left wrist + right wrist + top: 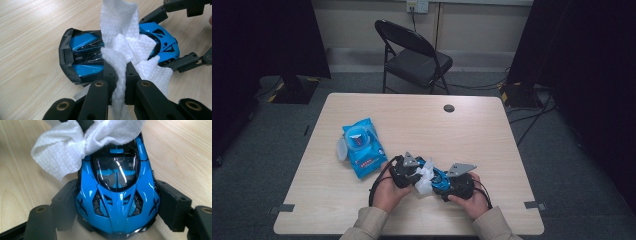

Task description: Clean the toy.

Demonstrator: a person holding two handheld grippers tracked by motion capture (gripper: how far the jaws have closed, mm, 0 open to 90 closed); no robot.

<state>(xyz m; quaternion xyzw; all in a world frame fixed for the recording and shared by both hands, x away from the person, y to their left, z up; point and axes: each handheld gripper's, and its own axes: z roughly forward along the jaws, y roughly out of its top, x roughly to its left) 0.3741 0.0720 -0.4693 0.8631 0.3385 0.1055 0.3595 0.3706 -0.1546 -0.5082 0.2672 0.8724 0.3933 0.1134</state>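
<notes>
1. Sleeves (pixel 371 225): beige, on both forearms.
2. Left gripper (pixel 120 72): black jaws with brass-coloured pivot pins and small screw holes.
3. Right gripper (pixel 117 202): black, blocky pads.
4. Grey three-cornered plates (pixel 460 169) and black cables (pixel 377 182) on the grippers.

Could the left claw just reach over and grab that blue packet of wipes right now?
Probably not as things stand. The way across the table to the wipes packet looks free, but the left claw is shut on a white wipe draped over the blue toy car, so it would need to let go first.
</notes>
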